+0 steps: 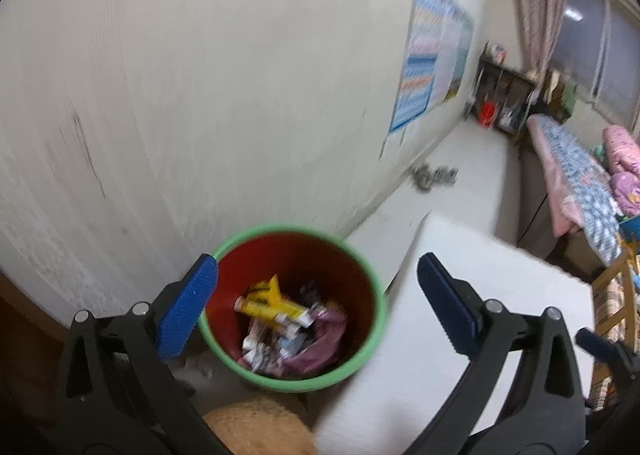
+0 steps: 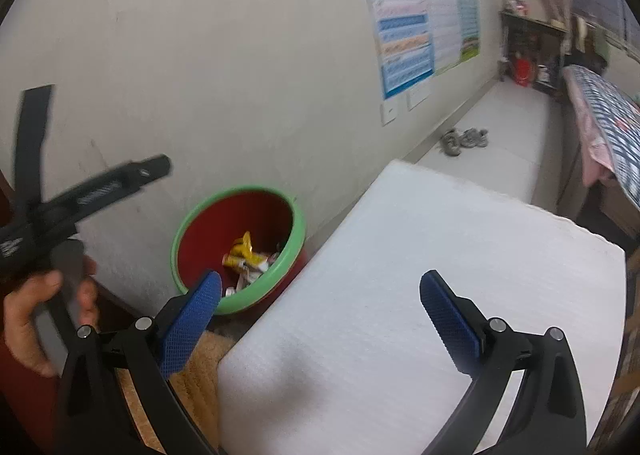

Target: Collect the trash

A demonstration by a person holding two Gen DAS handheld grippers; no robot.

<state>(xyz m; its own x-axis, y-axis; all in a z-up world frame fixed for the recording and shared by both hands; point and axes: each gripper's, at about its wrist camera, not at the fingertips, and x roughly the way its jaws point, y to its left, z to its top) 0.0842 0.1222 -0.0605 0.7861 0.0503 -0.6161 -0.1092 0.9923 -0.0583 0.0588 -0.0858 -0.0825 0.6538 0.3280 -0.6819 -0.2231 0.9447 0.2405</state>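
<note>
My left gripper hangs over the red bin with the green rim, jaws spread wide and nothing between them. The trash lies in the bottom of the bin: a yellow tube, what looks like a purple bag, though blur makes that uncertain. My right gripper is also wide open and empty, above the white counter just beside the bin. The bin stands against the wall.
</note>
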